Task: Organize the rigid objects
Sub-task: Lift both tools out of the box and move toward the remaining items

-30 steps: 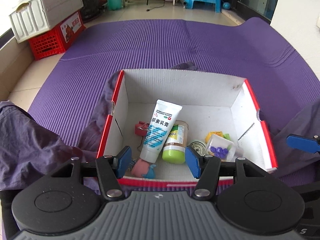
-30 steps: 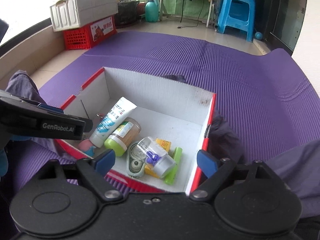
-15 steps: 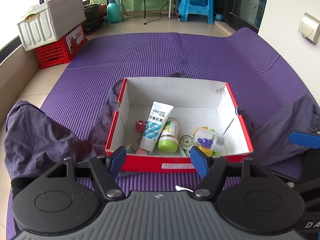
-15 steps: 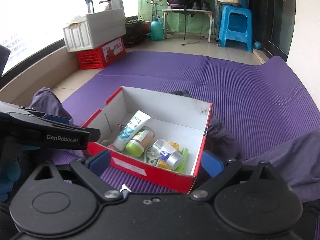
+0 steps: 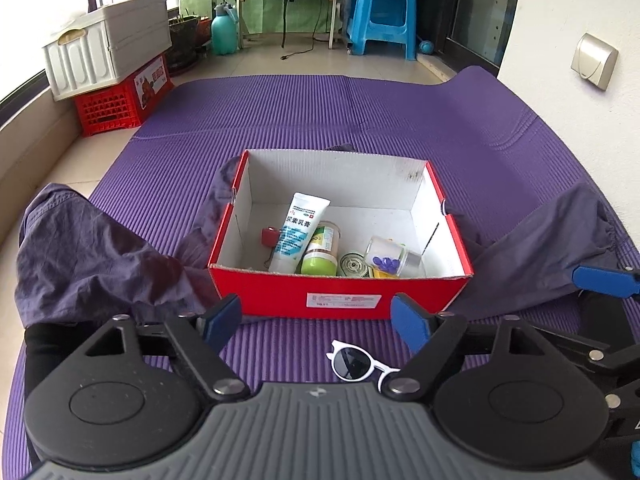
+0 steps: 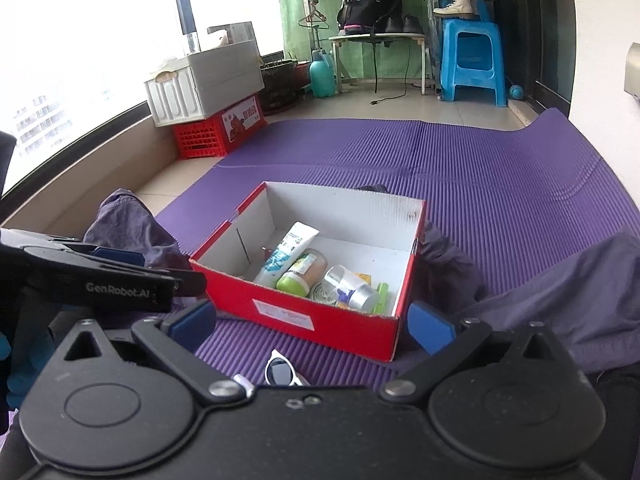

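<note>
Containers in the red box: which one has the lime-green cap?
The tan jar lying beside the white tube; the clear bottle holding blue pieces has a silver cap.

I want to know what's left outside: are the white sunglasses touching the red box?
Apart. In the left wrist view a strip of bare purple mat lies between the white sunglasses and the near wall of the red box; the right wrist view agrees.

"GenRobot.AI" reads in grey letters on the black side of the left gripper (image 6: 120, 276). The white tube (image 5: 298, 236) in the box bears Chinese characters, "尿素乳膏". The box's front label (image 5: 343, 300) is illegible.
</note>
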